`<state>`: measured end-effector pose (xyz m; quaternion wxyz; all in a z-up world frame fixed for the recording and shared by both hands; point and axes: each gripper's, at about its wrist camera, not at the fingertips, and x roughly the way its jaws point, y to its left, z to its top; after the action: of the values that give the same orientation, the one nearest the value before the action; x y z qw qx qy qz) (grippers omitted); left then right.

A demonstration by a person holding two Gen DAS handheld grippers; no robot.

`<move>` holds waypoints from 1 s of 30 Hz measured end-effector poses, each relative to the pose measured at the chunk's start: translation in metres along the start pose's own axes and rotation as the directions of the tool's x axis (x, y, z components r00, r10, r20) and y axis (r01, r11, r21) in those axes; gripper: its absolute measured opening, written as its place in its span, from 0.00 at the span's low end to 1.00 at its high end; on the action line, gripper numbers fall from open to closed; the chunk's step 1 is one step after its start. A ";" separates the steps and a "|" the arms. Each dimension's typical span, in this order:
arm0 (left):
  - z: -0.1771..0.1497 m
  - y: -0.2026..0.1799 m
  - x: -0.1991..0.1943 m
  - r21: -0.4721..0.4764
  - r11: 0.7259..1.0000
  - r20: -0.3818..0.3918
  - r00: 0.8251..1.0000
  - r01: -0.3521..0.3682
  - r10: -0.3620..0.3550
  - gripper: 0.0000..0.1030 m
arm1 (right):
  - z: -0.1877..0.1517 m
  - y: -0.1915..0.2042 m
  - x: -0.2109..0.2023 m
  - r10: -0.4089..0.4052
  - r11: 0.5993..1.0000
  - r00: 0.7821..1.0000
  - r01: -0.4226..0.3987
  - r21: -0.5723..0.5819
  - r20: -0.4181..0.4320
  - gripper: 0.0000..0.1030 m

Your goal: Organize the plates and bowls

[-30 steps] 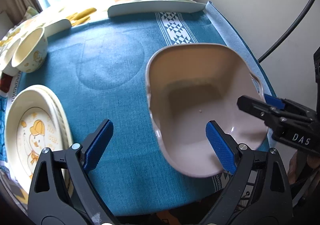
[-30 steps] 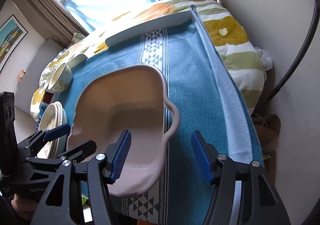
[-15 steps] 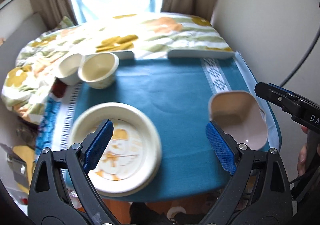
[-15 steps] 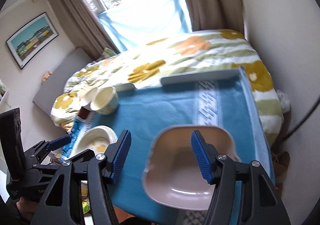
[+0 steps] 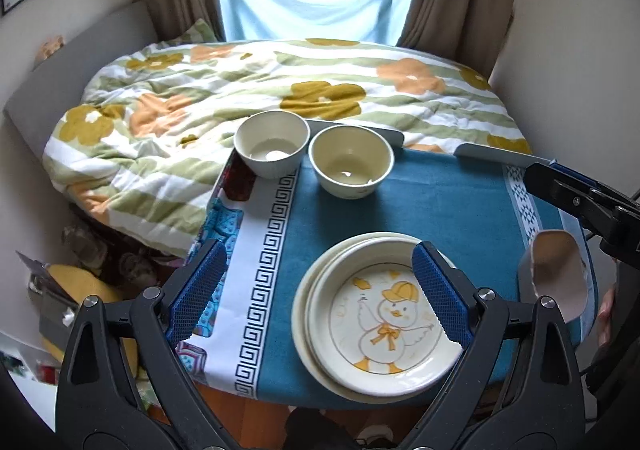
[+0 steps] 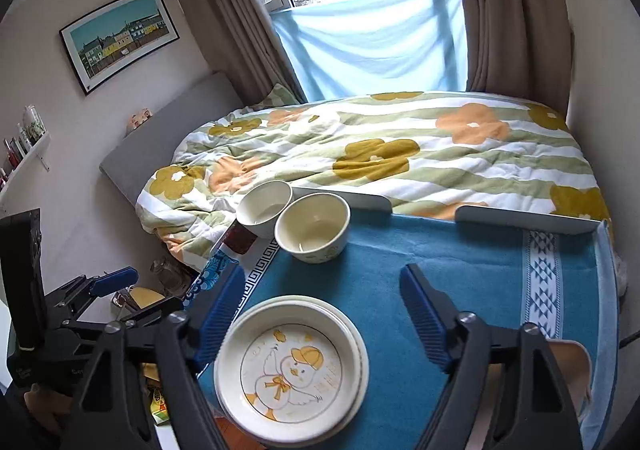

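Observation:
A stack of cream plates with a duck picture (image 5: 380, 314) (image 6: 292, 366) lies at the near edge of the blue tablecloth. Two cream bowls (image 5: 351, 160) (image 5: 272, 142) stand side by side at the far left of the table; they also show in the right wrist view (image 6: 314, 226) (image 6: 264, 208). A pink square bowl (image 5: 554, 274) (image 6: 572, 370) sits at the near right edge. My left gripper (image 5: 320, 290) is open and empty, raised above the plates. My right gripper (image 6: 320, 314) is open and empty, raised above the table.
A bed with a flowered quilt (image 5: 280, 90) lies beyond the table. White guard rails (image 6: 524, 220) stand along the table's far edge. A wall stands to the right, and clutter lies on the floor to the left (image 5: 80, 270).
Both grippers have pulled back and up from the pink bowl, which now sits at the near right edge. The plates and round bowls have come into view.

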<state>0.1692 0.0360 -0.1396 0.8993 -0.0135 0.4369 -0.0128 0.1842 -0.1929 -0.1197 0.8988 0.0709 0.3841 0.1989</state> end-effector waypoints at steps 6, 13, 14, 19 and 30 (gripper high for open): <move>0.029 0.032 0.051 -0.015 0.998 -0.073 0.995 0.060 -0.061 0.91 | 0.022 0.017 0.058 -0.035 0.999 0.996 0.037 0.015 -0.087 0.77; 0.068 0.037 0.139 -0.081 0.978 -0.180 0.963 0.191 -0.203 0.91 | 0.042 -0.001 0.132 -0.133 0.985 0.968 0.152 0.078 -0.212 0.77; 0.071 0.038 0.152 -0.100 0.974 -0.196 0.955 0.206 -0.222 0.91 | 0.044 -0.006 0.142 -0.133 0.983 0.965 0.157 0.092 -0.225 0.77; 0.079 0.031 0.205 -0.125 0.961 -0.269 0.924 0.247 -0.272 0.67 | 0.046 -0.027 0.178 -0.144 0.969 0.950 0.192 0.157 -0.277 0.76; 0.079 0.022 0.257 -0.176 0.956 -0.345 0.895 0.235 -0.284 0.29 | 0.034 -0.039 0.228 -0.059 0.971 0.927 0.139 0.192 -0.371 0.38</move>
<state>0.3909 0.0505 -0.2933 0.7892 -0.1274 0.5912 -0.1067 0.3631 -0.1336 -0.2575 0.8083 0.1100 0.5658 0.1198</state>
